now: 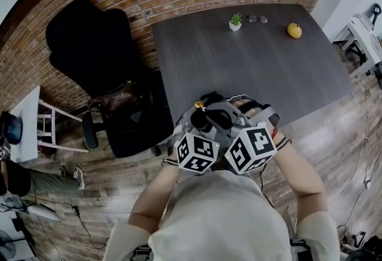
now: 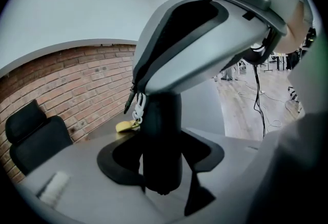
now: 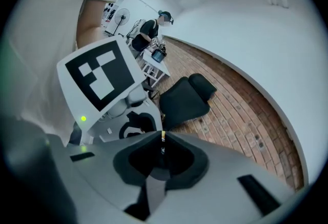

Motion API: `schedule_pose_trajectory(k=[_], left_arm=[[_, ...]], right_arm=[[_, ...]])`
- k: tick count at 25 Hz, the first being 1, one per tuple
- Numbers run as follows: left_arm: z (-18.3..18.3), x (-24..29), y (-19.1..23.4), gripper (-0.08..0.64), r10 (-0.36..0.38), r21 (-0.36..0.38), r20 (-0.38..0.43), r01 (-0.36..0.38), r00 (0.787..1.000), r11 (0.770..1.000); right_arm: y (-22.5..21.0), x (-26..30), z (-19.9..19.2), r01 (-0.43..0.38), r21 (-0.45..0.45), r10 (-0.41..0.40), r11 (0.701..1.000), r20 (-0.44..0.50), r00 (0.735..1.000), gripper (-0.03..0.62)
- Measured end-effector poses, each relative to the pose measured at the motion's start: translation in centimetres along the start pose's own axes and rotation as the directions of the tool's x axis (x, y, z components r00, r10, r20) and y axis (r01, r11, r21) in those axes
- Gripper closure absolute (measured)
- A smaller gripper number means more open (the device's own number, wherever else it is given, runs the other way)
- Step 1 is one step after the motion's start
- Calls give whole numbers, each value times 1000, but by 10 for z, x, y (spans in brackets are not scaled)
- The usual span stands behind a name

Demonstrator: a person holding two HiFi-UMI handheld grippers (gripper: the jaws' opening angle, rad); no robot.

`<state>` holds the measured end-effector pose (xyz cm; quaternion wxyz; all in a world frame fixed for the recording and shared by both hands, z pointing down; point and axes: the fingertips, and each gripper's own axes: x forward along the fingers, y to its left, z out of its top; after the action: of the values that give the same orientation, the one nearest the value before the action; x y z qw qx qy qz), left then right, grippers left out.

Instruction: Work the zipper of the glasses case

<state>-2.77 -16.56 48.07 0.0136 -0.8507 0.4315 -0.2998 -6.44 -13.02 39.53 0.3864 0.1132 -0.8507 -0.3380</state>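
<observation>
my left gripper (image 2: pixel 163 166) was clamped on the black case (image 2: pixel 161 130), held upright over the table's (image 1: pixel 250 57) near edge. the zipper pull (image 2: pixel 138 110) sat near the case's top, a yellow tag (image 2: pixel 124 126) dangling from it. my right gripper (image 3: pixel 163 142) was closed tight on that pull.

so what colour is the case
The case is black, best seen in the left gripper view.

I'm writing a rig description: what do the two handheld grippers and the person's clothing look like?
Left gripper and right gripper: light grey shells, black inlays, each bearing a white cube with black square markers. The top is cream, short-sleeved.
</observation>
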Motion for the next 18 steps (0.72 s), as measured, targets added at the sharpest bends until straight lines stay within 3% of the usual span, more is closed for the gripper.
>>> schedule_pose_trajectory(k=[9, 18], left_arm=[[8, -7, -1, 341, -57, -123, 76, 66, 995, 990], [14, -20, 3, 347, -37, -128, 181, 61, 983, 990]], right_arm=[[-17, -9, 6, 42, 154, -59, 987, 109, 992, 569], [-41, -21, 6, 37, 302, -93, 953, 172, 981, 571]])
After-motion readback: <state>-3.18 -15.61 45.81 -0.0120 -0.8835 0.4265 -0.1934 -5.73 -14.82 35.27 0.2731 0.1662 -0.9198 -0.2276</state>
